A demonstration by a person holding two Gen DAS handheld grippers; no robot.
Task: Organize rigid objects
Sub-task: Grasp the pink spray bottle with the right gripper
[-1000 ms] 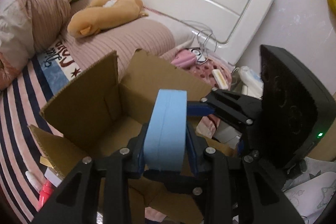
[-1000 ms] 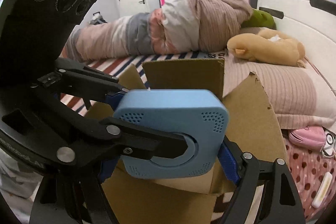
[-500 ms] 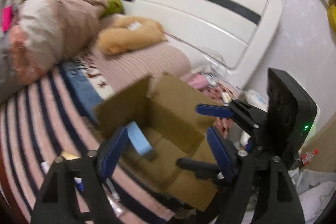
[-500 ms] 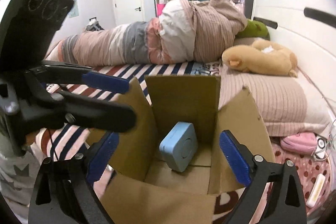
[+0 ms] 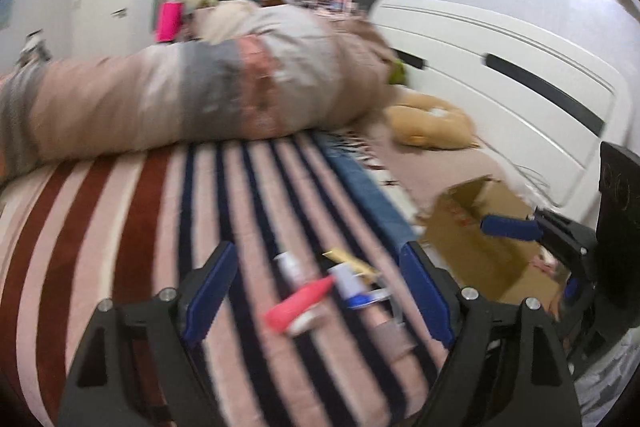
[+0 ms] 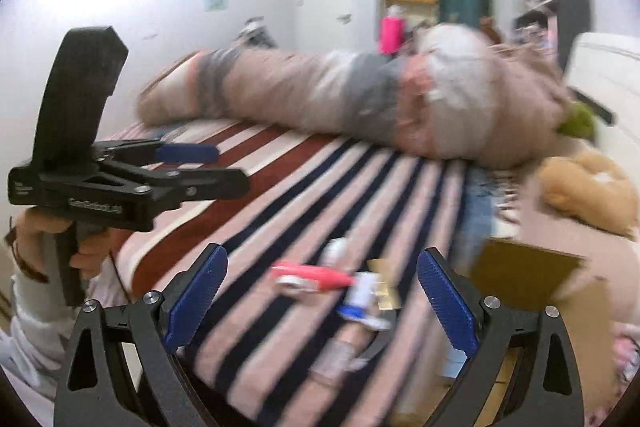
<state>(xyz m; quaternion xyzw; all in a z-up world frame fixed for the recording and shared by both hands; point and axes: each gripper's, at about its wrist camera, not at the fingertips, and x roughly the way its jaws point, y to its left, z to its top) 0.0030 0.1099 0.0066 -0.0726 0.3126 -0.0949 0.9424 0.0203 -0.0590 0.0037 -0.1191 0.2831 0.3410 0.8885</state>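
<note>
Both the left gripper [image 5: 320, 291] and right gripper [image 6: 322, 297] gape wide, empty, over the striped bed [image 5: 140, 227]; small tubes [image 5: 300, 301] lie near the cardboard box [image 5: 472, 239].

The left tool [image 5: 316, 291] is black with two wide arms and blue ribbed pads [image 5: 210, 293]. Round silver screws sit on its arms. The right tool [image 6: 320, 301] looks the same: black, blue bumpy pads [image 6: 448, 305], silver screws. The left tool has a tall black block on top and white letters on its side. A bare hand [image 6: 60, 243] shows below a white sleeve [image 6: 28, 323].
</note>
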